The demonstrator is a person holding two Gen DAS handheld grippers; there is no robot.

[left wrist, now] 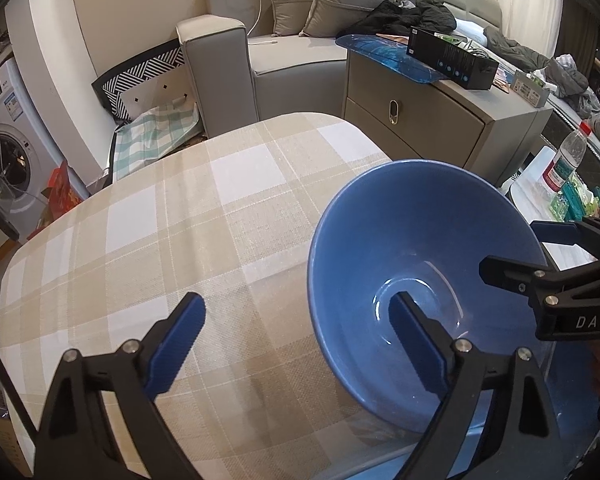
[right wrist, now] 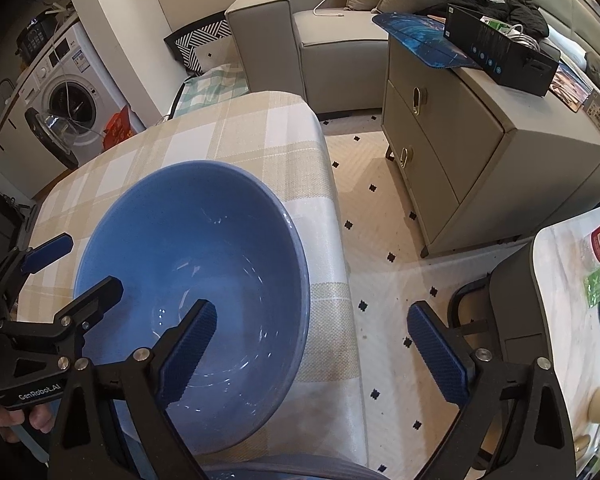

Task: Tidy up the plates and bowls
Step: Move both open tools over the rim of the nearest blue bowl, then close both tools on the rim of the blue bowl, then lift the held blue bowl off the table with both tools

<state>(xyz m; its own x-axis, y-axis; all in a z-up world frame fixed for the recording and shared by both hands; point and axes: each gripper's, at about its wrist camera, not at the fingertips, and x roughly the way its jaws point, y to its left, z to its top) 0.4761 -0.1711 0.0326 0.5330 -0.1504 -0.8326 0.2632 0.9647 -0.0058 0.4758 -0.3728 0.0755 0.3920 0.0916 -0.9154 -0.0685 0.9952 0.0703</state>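
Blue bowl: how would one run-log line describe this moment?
item: blue bowl on checked tablecloth | left tongs: open, straddling rim | right tongs: open, straddling rim | held: no

Blue bowl (left wrist: 416,248): glazed ceramic by its look, glossy, smooth; light glints in its base.
Tabletop (left wrist: 180,220): covered in a beige-and-white plaid cloth with a coarse visible weave, matt.
Left gripper (left wrist: 296,324): matt black plastic arms, bright metal screw heads; its blue pads (left wrist: 180,340) are ribbed and dull.
Right gripper (right wrist: 312,340): the same black plastic, with blue pads (right wrist: 436,354) finely textured.
Sofa (left wrist: 292,52) at 12 o'clock: grey fabric, matt, with piped cushions.
Cabinet (right wrist: 472,148) at 2 o'clock: smooth matt grey fronts, shiny gold-coloured metal handles.
Bottle (left wrist: 568,156) at 3 o'clock: clear plastic, paper-like label.
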